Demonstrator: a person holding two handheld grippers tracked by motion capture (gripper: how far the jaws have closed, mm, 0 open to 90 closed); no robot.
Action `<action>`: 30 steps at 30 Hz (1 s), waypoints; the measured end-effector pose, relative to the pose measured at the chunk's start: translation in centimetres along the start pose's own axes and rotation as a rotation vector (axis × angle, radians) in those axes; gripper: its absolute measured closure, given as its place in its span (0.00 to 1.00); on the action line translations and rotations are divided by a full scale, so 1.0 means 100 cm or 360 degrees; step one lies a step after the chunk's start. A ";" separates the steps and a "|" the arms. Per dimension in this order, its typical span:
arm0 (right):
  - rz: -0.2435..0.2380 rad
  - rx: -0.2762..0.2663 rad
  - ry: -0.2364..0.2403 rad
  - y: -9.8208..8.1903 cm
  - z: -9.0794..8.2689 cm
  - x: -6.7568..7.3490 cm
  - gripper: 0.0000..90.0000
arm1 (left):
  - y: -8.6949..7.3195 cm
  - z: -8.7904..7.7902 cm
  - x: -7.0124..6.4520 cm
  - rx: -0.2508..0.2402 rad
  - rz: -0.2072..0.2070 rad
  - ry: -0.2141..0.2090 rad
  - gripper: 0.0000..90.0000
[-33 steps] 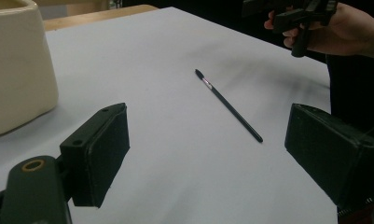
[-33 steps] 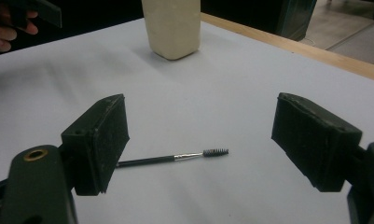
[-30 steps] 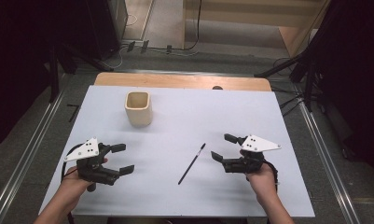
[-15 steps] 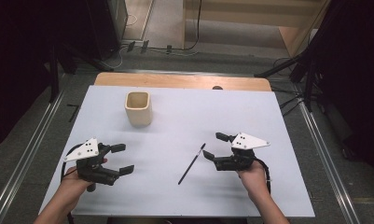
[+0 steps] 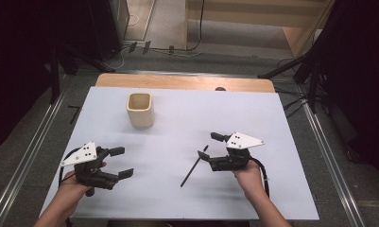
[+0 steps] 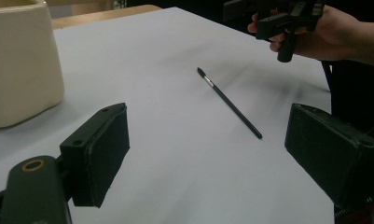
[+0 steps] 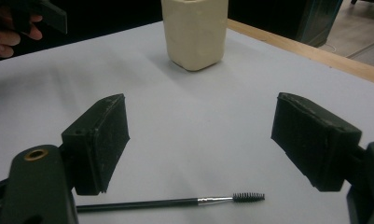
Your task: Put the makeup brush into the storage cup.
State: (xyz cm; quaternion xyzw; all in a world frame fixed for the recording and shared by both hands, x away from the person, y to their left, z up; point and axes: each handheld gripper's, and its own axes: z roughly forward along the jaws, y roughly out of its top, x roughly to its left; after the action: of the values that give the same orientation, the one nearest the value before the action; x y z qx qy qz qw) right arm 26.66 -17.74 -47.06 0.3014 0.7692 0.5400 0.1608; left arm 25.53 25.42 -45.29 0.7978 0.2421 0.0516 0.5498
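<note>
- Sliding in across the white table top [image 5: 272, 189] since a second ago, the right gripper [image 5: 211, 145] is now sitting much closer to the spoolie brush [image 5: 194, 165], while the left gripper [image 5: 120, 162] is keeping its place near the left front edge.
- Both jaws of the right gripper are standing wide apart with nothing between them; in the right gripper view they are showing as blocky black pads with a matte, slightly grainy face, rising on either side of bare table.
- Lying flat just beside those jaws, the spoolie brush [image 7: 175, 202] is showing a thin black handle, a short silver ferrule and a small bristled spiral tip; its handle end is running behind the near jaw mount and is cut off there.
- In the high view the brush is lying slantwise, its tip nearly at the lower jaw, though whether they are touching is hard to tell.
- Jaws of the left gripper are also standing apart and empty, well away from the brush [image 6: 229, 102].
- Farther off, a cream cup [image 5: 140, 109] with rounded corners and a smooth, dull surface is standing upright toward the table's far left; its top is cut off in both gripper views.
</note>
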 end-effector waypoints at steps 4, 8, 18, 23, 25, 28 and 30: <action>-0.0012 0.0008 0.0020 0.003 0.007 0.002 0.22 | -0.002 -0.003 -0.001 -0.0011 -0.0005 0.0011 0.15; -0.0018 0.0009 0.0029 0.004 0.011 0.003 0.22 | -0.003 -0.004 -0.001 -0.0012 -0.0011 0.0016 0.15; -0.0028 0.0070 0.0029 0.014 0.025 0.008 0.18 | -0.003 -0.006 -0.002 -0.0010 -0.0013 0.0024 0.15; -0.0124 0.0269 0.0083 0.028 0.021 0.013 0.14 | -0.004 -0.006 -0.002 -0.0013 -0.0017 0.0027 0.15; -0.0116 0.0339 0.0124 0.032 0.023 0.015 0.15 | -0.004 -0.006 -0.002 0.0000 -0.0011 0.0029 0.15; -0.0116 0.0397 0.0133 0.034 0.025 0.016 0.15 | -0.004 -0.006 -0.002 0.0004 -0.0009 0.0027 0.15; -0.0168 0.0512 0.0143 0.036 0.030 0.016 0.15 | -0.004 -0.005 -0.002 0.0015 -0.0008 0.0025 0.15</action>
State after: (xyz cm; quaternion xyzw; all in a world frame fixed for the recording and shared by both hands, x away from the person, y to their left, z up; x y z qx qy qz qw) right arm 28.18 -13.63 -44.70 0.2580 0.8669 0.4137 0.1041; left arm 25.01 25.89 -45.43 0.7993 0.2486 0.0554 0.5443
